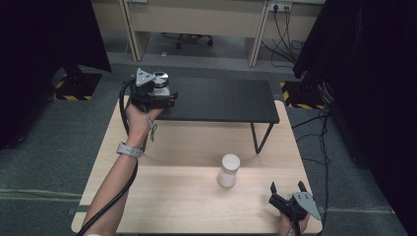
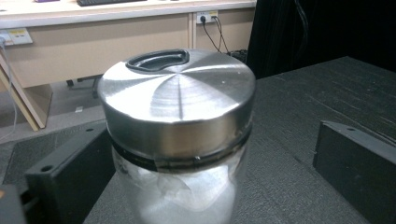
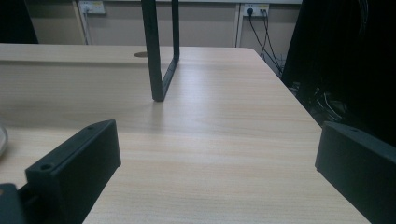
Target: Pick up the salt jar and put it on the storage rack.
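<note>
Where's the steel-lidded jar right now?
In the high view, the steel-lidded jar stands on the left end of the black shelf, between the open jaws of the left gripper.

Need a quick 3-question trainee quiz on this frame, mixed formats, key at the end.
1. True or false: the jar with the steel lid stands on the black shelf.
2. Which gripper has that jar between its jaws? A. left gripper B. right gripper C. neither
3. Fill in: the white cylinder stands upright on the ______ table.

Key:
1. True; it sits at the shelf's left end in the high view.
2. A. The left gripper view shows the jar between wide-apart jaws, neither touching it. The right gripper rests open near the table's front right corner.
3. Wooden.
</note>
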`<state>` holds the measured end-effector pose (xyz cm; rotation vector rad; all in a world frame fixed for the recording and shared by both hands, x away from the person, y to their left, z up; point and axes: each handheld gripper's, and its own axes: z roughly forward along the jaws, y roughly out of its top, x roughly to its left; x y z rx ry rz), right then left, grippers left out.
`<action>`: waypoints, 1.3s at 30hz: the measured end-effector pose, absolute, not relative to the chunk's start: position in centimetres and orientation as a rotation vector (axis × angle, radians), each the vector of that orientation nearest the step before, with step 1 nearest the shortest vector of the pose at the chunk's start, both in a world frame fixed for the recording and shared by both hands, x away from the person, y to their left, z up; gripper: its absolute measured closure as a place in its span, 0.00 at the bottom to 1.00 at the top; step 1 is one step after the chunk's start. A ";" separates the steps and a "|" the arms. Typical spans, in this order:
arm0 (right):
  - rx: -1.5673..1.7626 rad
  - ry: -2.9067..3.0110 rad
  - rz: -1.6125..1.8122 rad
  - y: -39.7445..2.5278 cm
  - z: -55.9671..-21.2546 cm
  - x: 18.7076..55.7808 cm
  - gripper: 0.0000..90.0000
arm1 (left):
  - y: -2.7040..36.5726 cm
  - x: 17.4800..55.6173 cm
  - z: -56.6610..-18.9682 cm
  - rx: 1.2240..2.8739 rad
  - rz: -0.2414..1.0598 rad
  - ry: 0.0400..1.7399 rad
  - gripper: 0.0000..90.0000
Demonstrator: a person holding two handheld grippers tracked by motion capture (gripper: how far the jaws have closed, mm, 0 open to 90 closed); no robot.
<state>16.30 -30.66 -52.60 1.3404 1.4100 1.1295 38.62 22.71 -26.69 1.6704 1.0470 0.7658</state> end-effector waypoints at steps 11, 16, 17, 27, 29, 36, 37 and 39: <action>1.342 1.410 1.133 -30.7 -52.6 16.3 0.00 | 23.4 37.1 -26.8 1.640 0.778 1.071 0.00; 1.342 1.414 1.134 -30.7 -52.6 16.3 0.00 | 23.9 36.3 -27.2 1.629 0.777 1.092 0.00; 1.341 1.415 1.134 -30.7 -52.6 16.3 0.00 | 24.0 36.1 -27.3 1.626 0.778 1.095 0.00; 1.339 1.420 1.133 -30.8 -52.6 16.3 0.00 | 24.5 34.0 -28.7 1.611 0.794 1.106 0.00; 1.339 1.421 1.133 -30.8 -52.5 16.3 0.00 | 24.7 33.7 -29.0 1.612 0.790 1.108 0.00; 1.342 1.427 1.136 -30.8 -52.5 16.3 0.00 | 25.3 32.5 -29.9 1.621 0.800 1.109 0.00; 1.342 1.427 1.135 -30.8 -52.5 16.3 0.00 | 25.3 32.4 -30.0 1.623 0.805 1.110 0.00; 1.340 1.428 1.133 -30.8 -52.5 16.4 0.00 | 25.6 32.1 -30.2 1.625 0.802 1.112 0.00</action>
